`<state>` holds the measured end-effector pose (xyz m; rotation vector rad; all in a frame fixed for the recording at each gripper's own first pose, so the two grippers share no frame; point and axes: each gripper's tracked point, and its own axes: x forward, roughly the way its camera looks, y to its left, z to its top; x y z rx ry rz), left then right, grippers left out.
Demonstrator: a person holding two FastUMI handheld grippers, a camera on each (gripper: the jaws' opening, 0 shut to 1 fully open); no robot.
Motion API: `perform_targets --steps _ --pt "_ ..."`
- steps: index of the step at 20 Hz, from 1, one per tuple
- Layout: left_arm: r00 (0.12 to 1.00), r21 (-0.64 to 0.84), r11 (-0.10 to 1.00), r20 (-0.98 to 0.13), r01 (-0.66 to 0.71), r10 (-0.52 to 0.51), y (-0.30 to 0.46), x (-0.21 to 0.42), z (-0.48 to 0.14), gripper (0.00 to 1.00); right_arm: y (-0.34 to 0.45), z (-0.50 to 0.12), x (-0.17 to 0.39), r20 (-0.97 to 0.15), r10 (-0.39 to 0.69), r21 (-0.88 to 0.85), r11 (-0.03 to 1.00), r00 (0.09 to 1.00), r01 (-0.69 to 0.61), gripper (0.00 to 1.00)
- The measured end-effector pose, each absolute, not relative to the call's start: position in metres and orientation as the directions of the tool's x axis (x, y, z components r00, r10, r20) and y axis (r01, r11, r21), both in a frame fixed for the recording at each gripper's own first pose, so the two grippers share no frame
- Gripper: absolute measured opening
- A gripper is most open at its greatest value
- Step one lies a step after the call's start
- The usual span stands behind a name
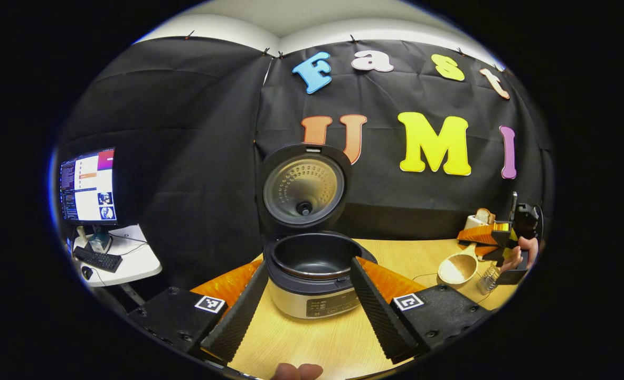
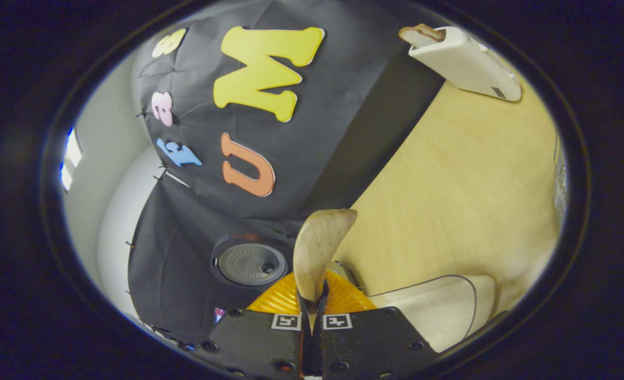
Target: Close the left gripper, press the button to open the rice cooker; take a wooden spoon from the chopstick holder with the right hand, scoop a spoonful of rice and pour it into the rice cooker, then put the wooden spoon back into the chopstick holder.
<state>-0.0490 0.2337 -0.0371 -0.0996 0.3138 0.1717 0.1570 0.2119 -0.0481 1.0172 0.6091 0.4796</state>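
Rice cooker stands on the wooden table with its lid swung up and the dark inner pot bare. It sits straight ahead of the left gripper, whose two fingers are spread wide to either side of the cooker's body without touching it.

Off to the cooker's right, near the table's edge, the right gripper holds the wooden spoon with the bowl tipped toward the cooker, just above a small wire chopstick holder. A hand grips that tool.

In the right gripper view the fingers are pinched together on the spoon's handle, the bowl standing up ahead of them, well apart from the cooker. A white toaster sits farther back.
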Motion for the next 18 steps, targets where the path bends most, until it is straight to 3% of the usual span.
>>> perform_targets --steps 7,8,10,18 --pt "0.944 -0.019 0.984 -0.285 -0.178 0.166 0.239 -0.065 -0.034 0.99 0.28 -0.015 0.193 -0.242 0.643 0.88 0.461 0.727 -0.115 0.0" --pt "0.945 -0.018 0.983 -0.281 -0.182 0.17 0.243 -0.067 -0.034 0.95 0.294 -0.01 0.199 -0.242 0.645 0.874 0.469 0.725 -0.126 0.0" --pt "0.945 -0.023 0.981 -0.275 -0.193 0.179 0.252 -0.07 -0.033 0.99 0.325 0.0 0.21 -0.246 0.658 0.862 0.485 0.712 -0.15 0.0" --pt "0.929 -0.009 0.966 -0.276 -0.259 0.247 0.293 -0.092 -0.041 0.99 0.429 0.001 0.247 -0.3 0.656 0.765 0.6 0.692 -0.236 0.0"
